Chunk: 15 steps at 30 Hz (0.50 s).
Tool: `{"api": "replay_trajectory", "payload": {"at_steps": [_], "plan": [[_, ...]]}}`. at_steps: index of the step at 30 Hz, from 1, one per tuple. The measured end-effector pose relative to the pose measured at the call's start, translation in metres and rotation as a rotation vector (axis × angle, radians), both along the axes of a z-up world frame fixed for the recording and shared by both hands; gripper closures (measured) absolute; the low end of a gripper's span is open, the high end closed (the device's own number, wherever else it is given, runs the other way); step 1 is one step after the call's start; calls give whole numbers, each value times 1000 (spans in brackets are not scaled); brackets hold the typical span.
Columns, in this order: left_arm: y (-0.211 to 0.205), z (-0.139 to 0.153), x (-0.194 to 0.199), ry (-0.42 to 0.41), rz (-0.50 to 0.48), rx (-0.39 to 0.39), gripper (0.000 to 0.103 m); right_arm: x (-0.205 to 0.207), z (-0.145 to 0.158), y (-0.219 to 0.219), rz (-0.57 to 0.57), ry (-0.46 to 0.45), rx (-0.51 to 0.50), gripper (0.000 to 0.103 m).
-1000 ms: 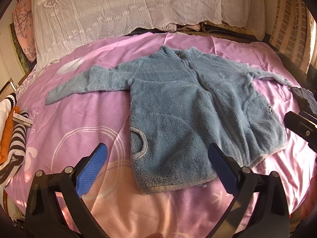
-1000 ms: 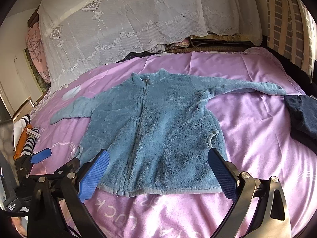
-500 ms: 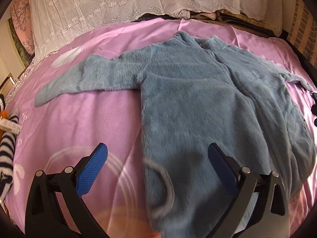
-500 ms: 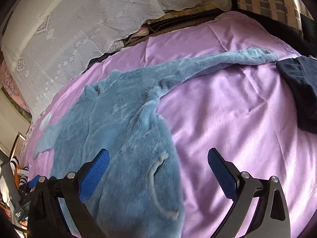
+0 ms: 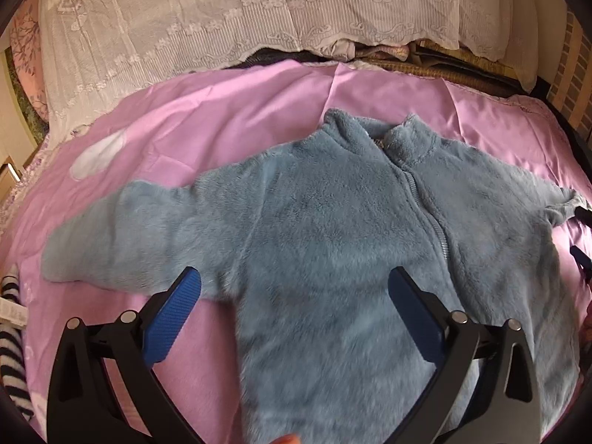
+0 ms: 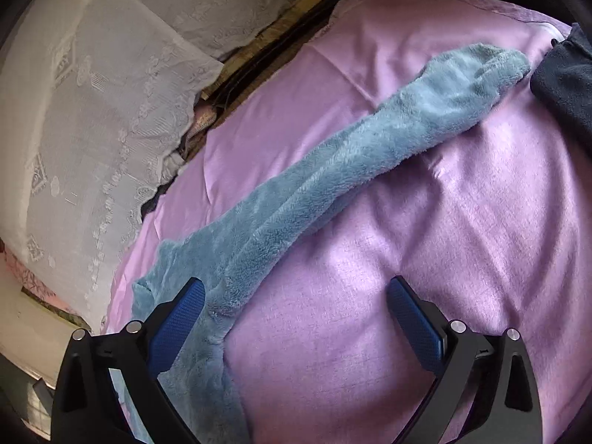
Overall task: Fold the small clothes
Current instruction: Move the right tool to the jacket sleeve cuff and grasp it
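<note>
Both grippers, left (image 5: 294, 296) and right (image 6: 296, 298), gaped wide and held nothing. Beneath them the blue fleece jacket (image 5: 333, 244) lay flat on the pink bedspread (image 5: 229, 111), zipped, one sleeve (image 6: 333, 170) reaching toward a dark garment (image 6: 566, 74) far right.

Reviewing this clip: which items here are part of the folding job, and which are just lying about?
In the job: blue fleece jacket, left claw, right claw, both open.

Lying about: dark garment, striped clothes, lace cover, pink bedspread.
</note>
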State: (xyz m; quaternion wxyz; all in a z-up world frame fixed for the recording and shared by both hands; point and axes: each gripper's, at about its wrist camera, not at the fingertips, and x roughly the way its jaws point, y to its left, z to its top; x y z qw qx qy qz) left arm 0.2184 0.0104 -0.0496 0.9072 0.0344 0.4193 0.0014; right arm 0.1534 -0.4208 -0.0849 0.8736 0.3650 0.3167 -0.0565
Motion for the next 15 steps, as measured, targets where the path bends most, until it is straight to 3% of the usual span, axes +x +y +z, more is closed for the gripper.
{"api": "replay_trajectory", "payload": {"at_steps": [5,15], "plan": [[3,-50,25,110,25,-26,4,4,-2,9,40,5,-100,3],[4,-50,17,90,31,-45,4,-4,-3,6,52,-28,-71,3]]}}
